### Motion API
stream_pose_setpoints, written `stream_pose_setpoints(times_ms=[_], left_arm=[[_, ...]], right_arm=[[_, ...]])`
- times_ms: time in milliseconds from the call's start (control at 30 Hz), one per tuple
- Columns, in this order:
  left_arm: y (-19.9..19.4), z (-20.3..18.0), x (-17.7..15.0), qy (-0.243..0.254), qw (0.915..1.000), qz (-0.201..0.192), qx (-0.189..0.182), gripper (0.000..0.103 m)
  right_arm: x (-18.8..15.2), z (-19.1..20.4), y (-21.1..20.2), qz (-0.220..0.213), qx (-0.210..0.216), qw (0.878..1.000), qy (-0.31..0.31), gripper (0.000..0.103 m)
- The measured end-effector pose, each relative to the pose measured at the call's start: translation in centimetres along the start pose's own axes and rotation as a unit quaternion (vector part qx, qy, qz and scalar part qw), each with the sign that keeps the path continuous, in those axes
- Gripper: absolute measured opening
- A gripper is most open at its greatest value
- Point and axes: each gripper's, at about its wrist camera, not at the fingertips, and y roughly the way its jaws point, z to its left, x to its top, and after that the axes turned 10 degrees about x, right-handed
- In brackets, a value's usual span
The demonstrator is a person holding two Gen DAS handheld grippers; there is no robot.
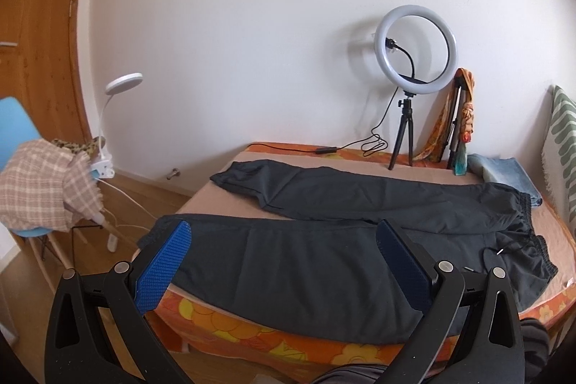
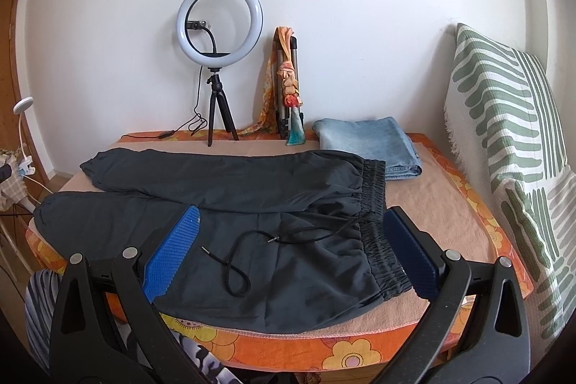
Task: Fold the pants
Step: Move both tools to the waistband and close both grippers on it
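- My left gripper (image 1: 284,261) hangs with its jaws spread wide and nothing between them, just above the near leg of the pants (image 1: 324,261); its blue pads (image 1: 163,270) frame the cloth without touching it, as far as I can tell.
- My right gripper (image 2: 291,251) is likewise gaping and empty, hovering over the waist end, with the elastic waistband (image 2: 378,204) just inside its right-hand finger and the loose drawstring (image 2: 237,269) lying between the fingers.
- The pants lie flat and unfolded on the table (image 2: 450,204), long axis running left to right across my view: cuffs to the left, waistband to the right. The two legs lie side by side, one nearer me, one farther, parted slightly toward the cuffs.
- So the relation I work from: the garment stretches crosswise in front of both claws, the left claw nearer the cuff half, the right nearer the waist.
- I judge the first fold is not yet begun; the likely step is laying one leg over the other, each claw pinching its own end of the near edge.
- Folded jeans (image 2: 370,139) sit just beyond the waistband and a ring light (image 2: 219,20) stands behind the far leg; I would keep the fold short of both.
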Motion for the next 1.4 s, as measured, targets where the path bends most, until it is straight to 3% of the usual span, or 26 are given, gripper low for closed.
stream_pose_setpoints(times_ms=[300,633,967,1100,1233,1400], left_arm=[[4.2,3.4,0.9,0.006,0.9998,0.013,-0.014,0.102],[11.2,6.0,4.6,-0.009,0.9978,0.051,-0.042,0.087],[20.4,7.2,8.4,-0.030,0.9929,0.101,-0.056,0.082],[25.0,7.0,9.1,-0.040,0.9875,0.137,-0.066,0.073],[28.9,6.0,9.6,-0.018,0.9856,0.159,-0.055,0.073],[33.5,5.5,10.3,-0.025,0.9797,0.190,-0.060,0.071]], right_arm=[[4.8,0.0,1.1,-0.004,0.031,0.999,-0.037,0.103],[10.5,1.5,5.2,0.016,0.082,0.995,-0.057,0.103],[14.2,2.7,13.0,0.045,0.091,0.994,-0.051,0.103],[15.2,3.3,17.2,0.063,0.097,0.992,-0.051,0.103],[15.7,4.0,21.3,0.080,0.125,0.988,-0.047,0.103],[15.9,5.0,26.2,0.102,0.149,0.982,-0.049,0.103]])
